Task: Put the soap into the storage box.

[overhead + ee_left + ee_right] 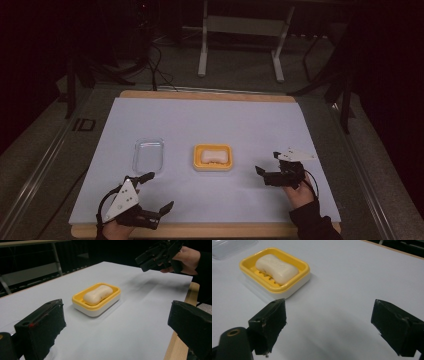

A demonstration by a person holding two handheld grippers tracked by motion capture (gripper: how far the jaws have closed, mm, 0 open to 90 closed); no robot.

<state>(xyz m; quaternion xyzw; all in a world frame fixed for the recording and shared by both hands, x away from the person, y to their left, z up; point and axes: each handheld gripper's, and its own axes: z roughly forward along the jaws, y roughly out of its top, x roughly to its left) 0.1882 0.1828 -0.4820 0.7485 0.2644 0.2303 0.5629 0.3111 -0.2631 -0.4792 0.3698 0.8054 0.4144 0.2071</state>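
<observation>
Soap (pixel 213 156) (one bar) fills one yellow dish (pixel 198 161); both grippers' fingers gape, empty.

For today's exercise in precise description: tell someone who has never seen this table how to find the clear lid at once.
Start from the pale sheet that covers the table. Near its middle stands a yellow soap dish with a pale bar of soap in it; the clear lid lies flat just to the left of it, apart from it. Unlike the dish, it is see-through and empty.

Dim room, grey floor (pixel 240 70), white-legged table frame (pixel 202 50) behind, cables (pixel 159 70), dark surroundings
</observation>
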